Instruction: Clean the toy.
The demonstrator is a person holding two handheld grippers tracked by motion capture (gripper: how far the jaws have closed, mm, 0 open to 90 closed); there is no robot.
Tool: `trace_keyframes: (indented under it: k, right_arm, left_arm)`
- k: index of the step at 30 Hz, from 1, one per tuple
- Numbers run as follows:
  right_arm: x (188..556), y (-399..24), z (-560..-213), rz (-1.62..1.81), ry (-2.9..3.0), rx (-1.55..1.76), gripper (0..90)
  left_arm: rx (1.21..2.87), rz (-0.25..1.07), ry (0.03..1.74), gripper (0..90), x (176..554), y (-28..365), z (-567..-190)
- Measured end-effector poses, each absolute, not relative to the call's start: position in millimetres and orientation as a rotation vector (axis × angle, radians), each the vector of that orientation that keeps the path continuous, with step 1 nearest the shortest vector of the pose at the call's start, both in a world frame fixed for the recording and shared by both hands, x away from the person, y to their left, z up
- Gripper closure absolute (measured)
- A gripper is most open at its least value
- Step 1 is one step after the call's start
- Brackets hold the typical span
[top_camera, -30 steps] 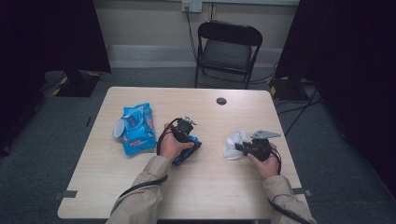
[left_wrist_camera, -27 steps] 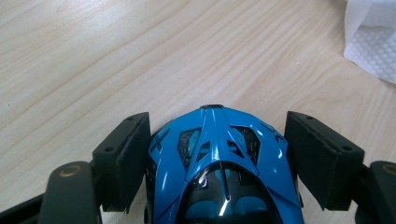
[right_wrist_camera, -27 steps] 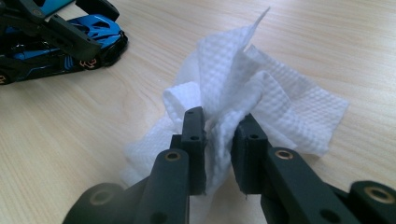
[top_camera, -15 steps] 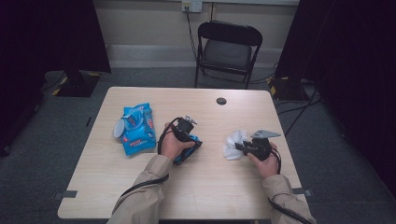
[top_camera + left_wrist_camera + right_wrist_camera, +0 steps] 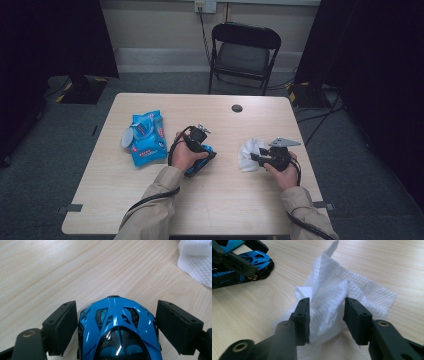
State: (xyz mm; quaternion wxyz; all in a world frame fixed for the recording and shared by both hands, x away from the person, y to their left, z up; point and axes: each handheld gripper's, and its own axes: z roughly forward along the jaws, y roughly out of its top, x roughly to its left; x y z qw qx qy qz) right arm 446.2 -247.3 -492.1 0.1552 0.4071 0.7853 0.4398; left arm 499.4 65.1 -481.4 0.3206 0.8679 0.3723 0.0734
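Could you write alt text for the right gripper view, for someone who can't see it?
Two black jaws of the right tool stand part open around a crumpled white wipe on a wooden table; they have just been opening. At upper left, the other tool holds a blue toy car.

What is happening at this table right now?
A person works with two hand-held grippers. The left gripper has a blue toy car between its jaws, which have just opened a little; gaps show on both sides of the car. The right gripper has just been opening around a crumpled white wipe on the table. A blue wipes pack lies at the left.
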Motion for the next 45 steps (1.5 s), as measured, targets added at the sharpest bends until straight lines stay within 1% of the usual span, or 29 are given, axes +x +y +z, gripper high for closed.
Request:
trace_keyframes:
  k: [1, 4, 7, 9, 13, 16, 17, 24, 30, 45]
  right_arm:
    - [446, -247, -492, 1.261, 2.249, 1.167, 49.9]
    - [446, -247, -491, 1.267, 2.249, 1.167, 46.4]
    - [446, -247, -491, 1.258, 2.256, 1.177, 38.8]
    - [447, -246, -490, 1.256, 2.258, 1.184, 36.8]
    - [447, -244, -489, 1.247, 2.272, 1.183, 28.4]
    - [447, -243, -489, 1.223, 2.270, 1.182, 26.0]
    - [447, -242, -487, 1.217, 2.274, 1.191, 23.0]
    - [447, -240, -482, 1.211, 2.281, 1.186, 17.7]
    - [445, -241, -478, 1.229, 2.296, 1.171, 14.5]
    - [441, -245, -468, 1.238, 2.304, 1.147, 14.4]
  left_arm:
    - [2.277, 0.196, 0.985, 17.9, 499, 66, -481]
    - [2.275, 0.208, 0.988, 17.7, 500, 67, -478]
    - [2.269, 0.203, 0.983, 17.4, 500, 67, -475]
    - [2.275, 0.208, 0.977, 17.5, 499, 68, -473]
    - [2.272, 0.213, 0.979, 17.0, 498, 70, -469]
    - [2.267, 0.218, 0.979, 17.0, 497, 72, -468]
    - [2.264, 0.221, 0.980, 16.8, 496, 75, -464]
    - [2.266, 0.210, 0.950, 16.2, 490, 81, -457]
    - [2.257, 0.212, 0.957, 16.2, 487, 89, -451]
    - [2.262, 0.205, 0.931, 16.2, 475, 100, -442]
